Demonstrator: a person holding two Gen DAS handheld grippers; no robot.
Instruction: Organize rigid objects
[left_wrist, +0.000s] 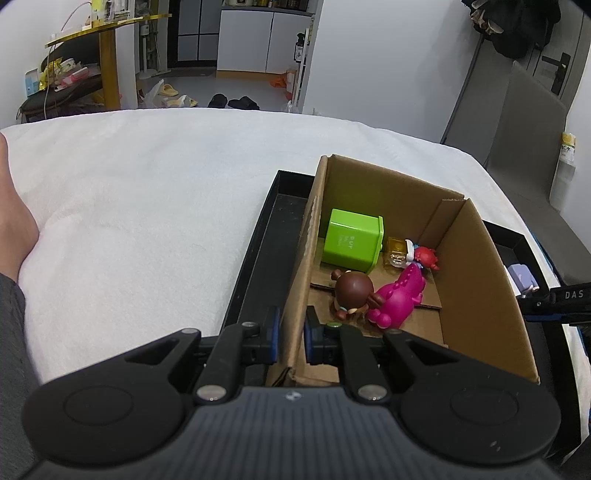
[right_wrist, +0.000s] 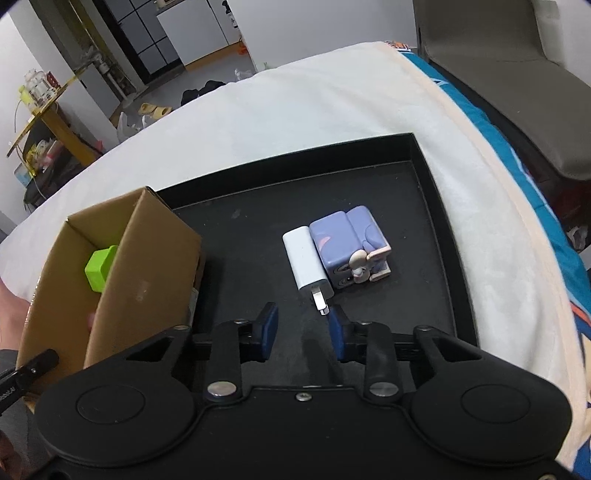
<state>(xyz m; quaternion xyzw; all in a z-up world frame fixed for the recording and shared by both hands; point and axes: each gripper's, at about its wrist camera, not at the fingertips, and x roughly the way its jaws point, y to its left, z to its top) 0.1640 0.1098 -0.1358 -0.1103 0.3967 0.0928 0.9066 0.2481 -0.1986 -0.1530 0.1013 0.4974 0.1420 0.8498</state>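
L claw (left_wrist: 291, 334) astride cardboard box (left_wrist: 476, 266) wall; R claw (right_wrist: 303, 328) agape nr charger (right_wrist: 306, 260).

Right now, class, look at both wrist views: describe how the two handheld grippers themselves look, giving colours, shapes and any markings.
The left gripper and right gripper share one build: matte black plastic, two rounded lobes with circular discs, angled linkage bars on silver rivets, and blue pads on the fingers. The left body is ribbed and dark grey. White "DAS" lettering marks the right gripper's side in the left view.

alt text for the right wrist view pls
The open right tool hovers over a black tray, just short of a white charger lying against a purple toy block. A cardboard box stands at left.
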